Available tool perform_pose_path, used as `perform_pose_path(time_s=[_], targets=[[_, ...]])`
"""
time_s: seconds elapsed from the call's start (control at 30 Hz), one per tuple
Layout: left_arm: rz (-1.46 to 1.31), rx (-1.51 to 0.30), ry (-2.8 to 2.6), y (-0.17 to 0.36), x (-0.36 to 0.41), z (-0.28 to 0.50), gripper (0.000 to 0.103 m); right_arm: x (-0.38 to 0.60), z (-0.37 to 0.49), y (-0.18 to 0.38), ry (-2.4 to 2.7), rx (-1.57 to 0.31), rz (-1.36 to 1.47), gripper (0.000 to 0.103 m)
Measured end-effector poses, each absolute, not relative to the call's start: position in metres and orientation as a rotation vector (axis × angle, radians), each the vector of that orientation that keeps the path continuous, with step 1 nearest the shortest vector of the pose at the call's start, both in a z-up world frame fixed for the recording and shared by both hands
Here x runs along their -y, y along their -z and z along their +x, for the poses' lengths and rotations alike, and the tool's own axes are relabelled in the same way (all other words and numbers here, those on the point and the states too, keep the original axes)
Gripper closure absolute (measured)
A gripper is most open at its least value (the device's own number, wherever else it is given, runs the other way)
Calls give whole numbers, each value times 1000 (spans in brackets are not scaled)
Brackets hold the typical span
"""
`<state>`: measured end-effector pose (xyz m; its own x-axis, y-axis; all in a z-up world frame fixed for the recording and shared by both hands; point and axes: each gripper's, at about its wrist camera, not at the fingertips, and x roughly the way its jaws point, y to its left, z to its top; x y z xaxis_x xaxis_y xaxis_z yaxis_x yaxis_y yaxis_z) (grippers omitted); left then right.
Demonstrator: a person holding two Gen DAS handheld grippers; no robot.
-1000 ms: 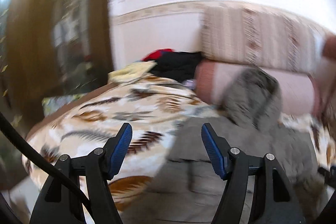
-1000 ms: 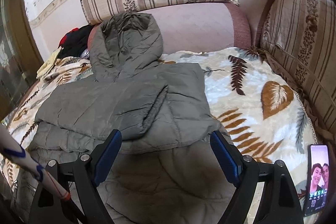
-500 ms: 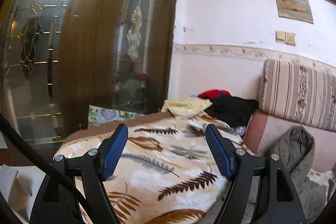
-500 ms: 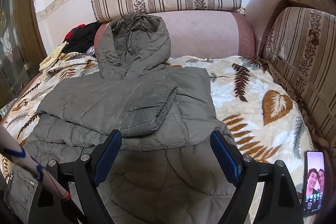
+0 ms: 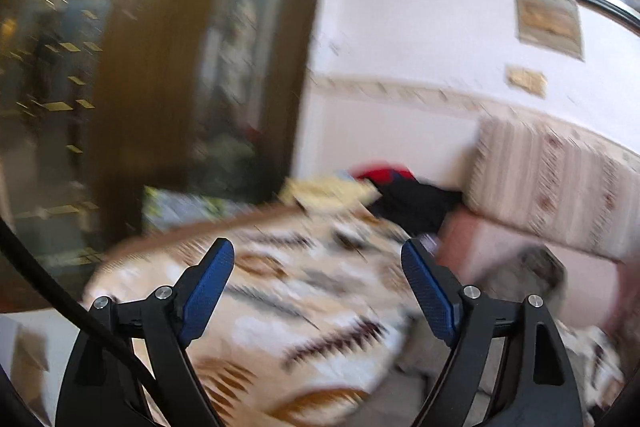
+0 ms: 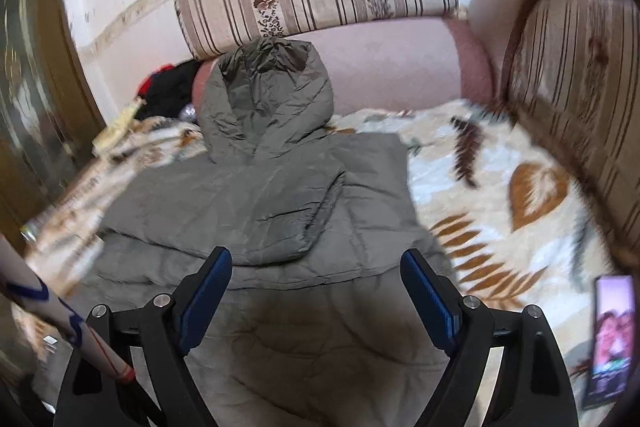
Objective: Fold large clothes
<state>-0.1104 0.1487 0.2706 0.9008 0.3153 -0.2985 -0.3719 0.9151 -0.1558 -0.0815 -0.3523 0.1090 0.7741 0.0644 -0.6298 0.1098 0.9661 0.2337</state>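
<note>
Lying flat: one grey jacket (image 6: 256, 203)

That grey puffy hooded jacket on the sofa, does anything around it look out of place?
A lit smartphone lies on the leaf-patterned blanket right of the grey hooded jacket, where folding could knock it. Red and black clothes sit heaped in the far corner.

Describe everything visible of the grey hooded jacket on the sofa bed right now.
The grey hooded jacket is a puffy quilted coat of crinkled, matte fabric. It lies flat on the leaf-print blanket, hood propped against the pink backrest, one sleeve folded across the chest, cuff toward the middle. Neither gripper touches it.
</note>
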Motion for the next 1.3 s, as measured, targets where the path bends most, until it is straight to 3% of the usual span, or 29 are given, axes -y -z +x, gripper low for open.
perform_pose_path(time_s=[0.2, 0.43, 0.67, 0.73, 0.83, 1.0, 1.2, 1.3], targets=[[-279, -541, -122, -209, -124, -41, 18, 393, -75, -101, -34, -698, 501, 13], [-306, -728, -28, -136, -86, 44, 18, 403, -40, -74, -118, -773, 643, 33], [-239, -746, 60, -89, -43, 79, 18, 364, 0, -50, -202, -847, 614, 45], [-187, -762, 66, -73, -36, 86, 18, 355, 8, -42, -204, -877, 582, 69], [-187, -808, 87, -59, -35, 94, 18, 354, 10, -43, -175, -856, 542, 80], [-186, -836, 69, -49, -37, 99, 14, 365, 5, -55, -19, -824, 459, 82], [-157, -846, 51, -45, -34, 99, 13, 367, 15, -28, 11, -914, 451, 80], [-122, -791, 25, -61, -33, 87, 13, 368, 9, -40, 8, -898, 451, 69]])
